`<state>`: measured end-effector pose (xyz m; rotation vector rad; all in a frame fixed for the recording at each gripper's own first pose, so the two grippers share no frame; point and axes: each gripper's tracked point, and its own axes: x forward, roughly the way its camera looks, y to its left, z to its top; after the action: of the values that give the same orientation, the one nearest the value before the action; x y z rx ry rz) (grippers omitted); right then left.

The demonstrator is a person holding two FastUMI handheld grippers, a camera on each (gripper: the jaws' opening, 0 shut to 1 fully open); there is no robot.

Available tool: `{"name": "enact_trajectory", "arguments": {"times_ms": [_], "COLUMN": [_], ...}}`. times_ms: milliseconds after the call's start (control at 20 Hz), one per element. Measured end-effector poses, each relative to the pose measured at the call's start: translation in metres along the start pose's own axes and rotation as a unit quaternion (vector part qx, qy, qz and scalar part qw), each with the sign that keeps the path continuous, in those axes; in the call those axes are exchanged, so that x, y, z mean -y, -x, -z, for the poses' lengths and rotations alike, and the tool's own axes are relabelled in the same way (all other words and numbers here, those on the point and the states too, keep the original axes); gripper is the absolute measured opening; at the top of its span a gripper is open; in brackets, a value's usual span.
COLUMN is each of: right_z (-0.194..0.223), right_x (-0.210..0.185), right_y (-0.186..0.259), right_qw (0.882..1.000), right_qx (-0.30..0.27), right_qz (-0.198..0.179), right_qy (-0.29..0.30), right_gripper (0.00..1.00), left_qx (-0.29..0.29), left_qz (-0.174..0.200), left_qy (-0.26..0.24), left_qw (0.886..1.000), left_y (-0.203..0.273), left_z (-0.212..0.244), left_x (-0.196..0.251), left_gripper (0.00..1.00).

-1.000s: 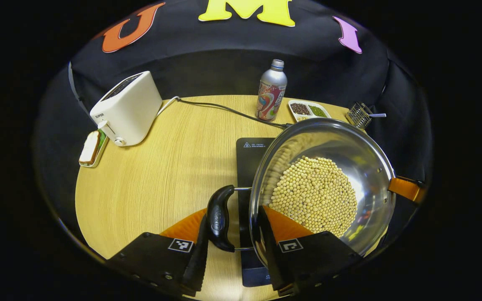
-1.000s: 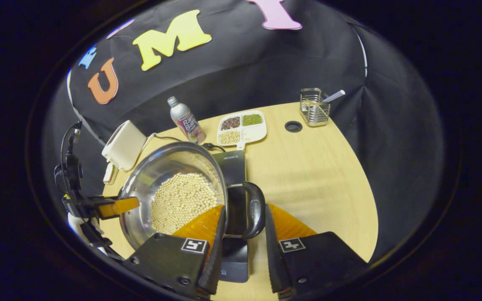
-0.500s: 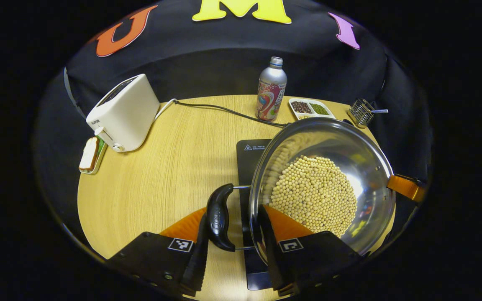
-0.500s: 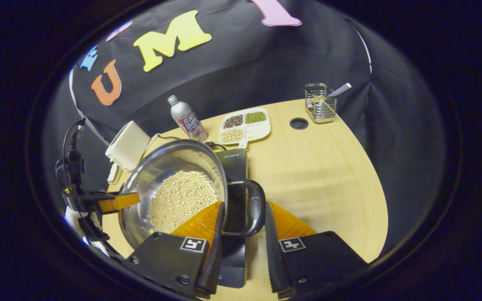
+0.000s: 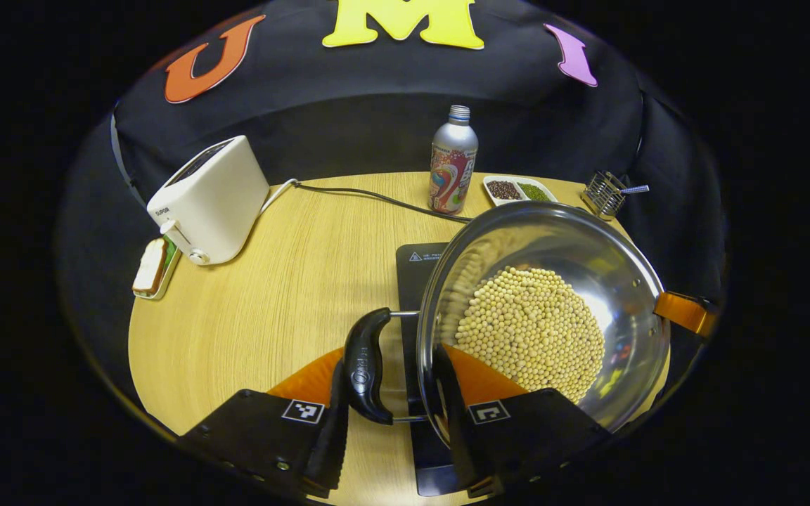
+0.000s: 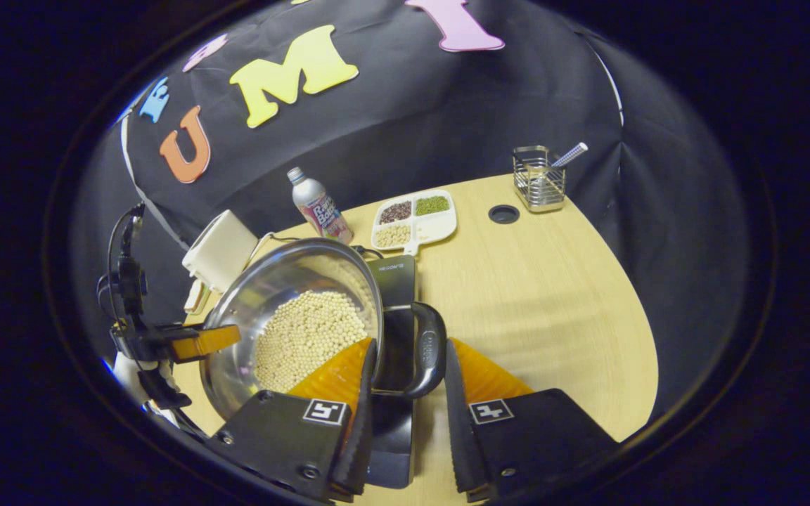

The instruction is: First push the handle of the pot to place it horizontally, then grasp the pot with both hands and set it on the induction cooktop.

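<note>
A steel pot holding pale beans hangs over the black induction cooktop on the wooden table. My left gripper is shut on the pot's black left handle, one finger outside the handle and the other inside the rim. In the right gripper view, my right gripper is shut the same way on the right handle, with the pot to its left above the cooktop. Each view shows the other gripper's orange finger at the pot's far side.
A white toaster and a small plate with bread stand at the left. Behind the cooktop are a bottle, a sectioned dish of grains and a wire holder. The cooktop's cable crosses the table. A round hole lies far right.
Both grippers keep their hold on the pot's handles. The table and cooktop have shifted slightly in both views, so the pot has drifted a little above the cooktop.
</note>
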<state>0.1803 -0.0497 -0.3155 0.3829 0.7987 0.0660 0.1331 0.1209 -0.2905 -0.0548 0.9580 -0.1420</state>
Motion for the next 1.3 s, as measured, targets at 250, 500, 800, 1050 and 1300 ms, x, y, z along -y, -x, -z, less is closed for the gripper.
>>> {"name": "enact_trajectory", "arguments": {"times_ms": [250,500,800,1050,1300], "right_z": [0.0,-0.001,-0.005,-0.031,-0.039], "right_x": [0.001,0.002,0.003,0.008,-0.005], "right_y": [0.0,0.0,-0.001,0.025,0.049], "right_qw": [1.0,1.0,1.0,0.994,0.988], "right_qx": [-0.005,-0.01,-0.006,0.07,0.098], "right_qz": [0.004,0.009,0.009,0.043,0.059], "right_qy": [0.009,0.023,0.018,0.074,0.107], "right_gripper": [0.48,0.48,0.5,0.82,0.83], "left_qx": [0.002,0.003,0.009,0.079,0.12], "left_qz": [0.01,0.022,0.035,-0.001,-0.015], "left_qy": [0.018,0.054,0.067,0.066,0.049], "left_qw": [1.0,0.998,0.997,0.995,0.991], "left_y": [0.0,-0.002,0.002,0.033,0.073], "left_z": [0.003,0.006,0.006,-0.017,-0.022], "left_x": [0.001,0.003,0.004,-0.019,-0.022], "left_gripper": [0.59,0.68,0.49,0.99,0.96]}}
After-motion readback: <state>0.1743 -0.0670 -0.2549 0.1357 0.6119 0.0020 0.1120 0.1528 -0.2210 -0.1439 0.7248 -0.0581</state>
